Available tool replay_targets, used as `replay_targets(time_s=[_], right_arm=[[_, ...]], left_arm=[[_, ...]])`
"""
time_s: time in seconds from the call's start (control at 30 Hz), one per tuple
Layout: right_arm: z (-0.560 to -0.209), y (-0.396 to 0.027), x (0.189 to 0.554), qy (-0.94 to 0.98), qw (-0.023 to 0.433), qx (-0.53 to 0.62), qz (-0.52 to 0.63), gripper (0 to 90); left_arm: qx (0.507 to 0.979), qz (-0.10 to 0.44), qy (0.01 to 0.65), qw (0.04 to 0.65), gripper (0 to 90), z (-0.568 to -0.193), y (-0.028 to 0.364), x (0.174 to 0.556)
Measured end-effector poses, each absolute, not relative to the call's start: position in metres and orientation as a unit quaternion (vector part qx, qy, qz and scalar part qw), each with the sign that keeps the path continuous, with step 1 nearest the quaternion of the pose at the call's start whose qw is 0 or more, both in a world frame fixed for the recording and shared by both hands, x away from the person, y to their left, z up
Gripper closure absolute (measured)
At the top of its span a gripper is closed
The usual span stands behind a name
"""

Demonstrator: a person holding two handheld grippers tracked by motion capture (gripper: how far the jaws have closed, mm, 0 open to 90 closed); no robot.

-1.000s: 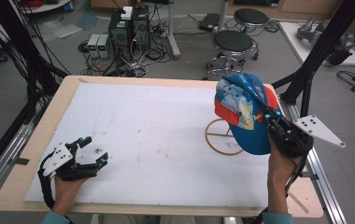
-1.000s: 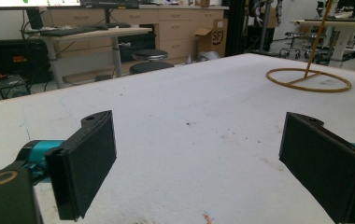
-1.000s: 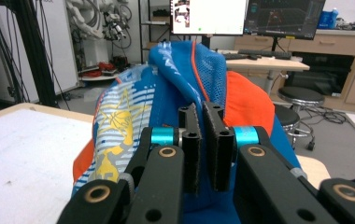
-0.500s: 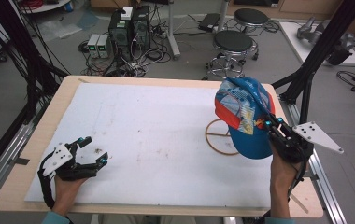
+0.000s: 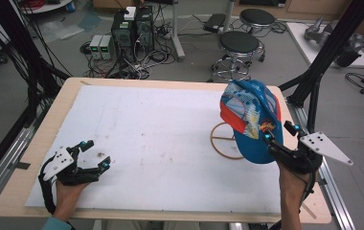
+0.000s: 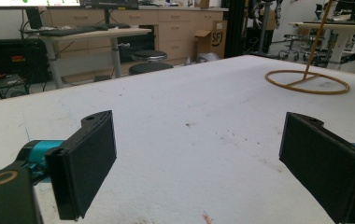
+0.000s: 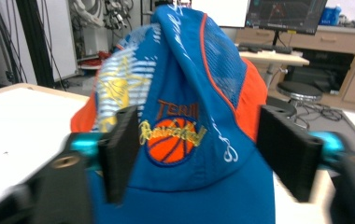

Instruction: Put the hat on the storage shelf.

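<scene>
A blue and orange cap (image 5: 251, 120) sits on a thin wooden stand (image 5: 228, 141) near the right edge of the desk (image 5: 137, 129), its crown high and its brim hanging down toward the person; the stand's ring base lies flat on the white desk cover, and the ring shows again far off in the left gripper view (image 6: 307, 82). The right gripper (image 5: 276, 143) is at the brim end of the cap, held in the right hand (image 5: 292, 184) that comes in from the lower right; its jaws have just been opening, and in the right gripper view they stand spread on either side of the cap (image 7: 189, 126), the left one across the cap's printed side and the right one apart from the orange panel; neither visibly pinches the cloth; a basketball badge (image 7: 173, 135) faces that camera between them. The left gripper (image 5: 94, 155) rests low at the near left of the desk in the left hand (image 5: 67, 191), well apart from the cap; its jaws are spread wide over bare desk, with nothing between them.
</scene>
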State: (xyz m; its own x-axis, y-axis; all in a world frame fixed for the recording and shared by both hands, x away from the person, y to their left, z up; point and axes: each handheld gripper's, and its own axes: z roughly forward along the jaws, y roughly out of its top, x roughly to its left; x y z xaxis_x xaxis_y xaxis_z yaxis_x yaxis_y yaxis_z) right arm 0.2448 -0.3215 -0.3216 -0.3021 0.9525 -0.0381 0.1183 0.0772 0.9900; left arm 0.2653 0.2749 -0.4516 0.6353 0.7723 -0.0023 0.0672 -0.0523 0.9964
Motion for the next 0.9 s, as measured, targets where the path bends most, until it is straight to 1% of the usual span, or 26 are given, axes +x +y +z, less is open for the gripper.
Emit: replay_targets(time_s=[0.07, 0.2, 0.33, 0.57, 0.73, 0.9], right_arm=[[-0.321, -0.319, 0.241, 0.614, 0.409, 0.428, 0.522, 20.7], [-0.321, -0.309, 0.227, 0.625, 0.417, 0.392, 0.531, 12.1], [-0.324, -0.299, 0.214, 0.635, 0.413, 0.360, 0.545, 11.7], [-0.338, -0.269, 0.194, 0.653, 0.383, 0.302, 0.580, 11.5], [-0.357, -0.248, 0.192, 0.672, 0.366, 0.287, 0.576, 11.5], [-0.385, -0.240, 0.193, 0.678, 0.348, 0.290, 0.578, 11.5]], left_arm=[[0.667, 0.288, 0.314, 0.611, 11.2, -0.452, 0.275, 0.265], [0.665, 0.289, 0.315, 0.613, 11.2, -0.452, 0.275, 0.265], [0.664, 0.288, 0.316, 0.614, 11.2, -0.452, 0.275, 0.265], [0.666, 0.289, 0.312, 0.613, 11.2, -0.452, 0.275, 0.265], [0.666, 0.287, 0.310, 0.615, 11.2, -0.452, 0.275, 0.265], [0.669, 0.288, 0.307, 0.613, 11.2, -0.452, 0.274, 0.264]])
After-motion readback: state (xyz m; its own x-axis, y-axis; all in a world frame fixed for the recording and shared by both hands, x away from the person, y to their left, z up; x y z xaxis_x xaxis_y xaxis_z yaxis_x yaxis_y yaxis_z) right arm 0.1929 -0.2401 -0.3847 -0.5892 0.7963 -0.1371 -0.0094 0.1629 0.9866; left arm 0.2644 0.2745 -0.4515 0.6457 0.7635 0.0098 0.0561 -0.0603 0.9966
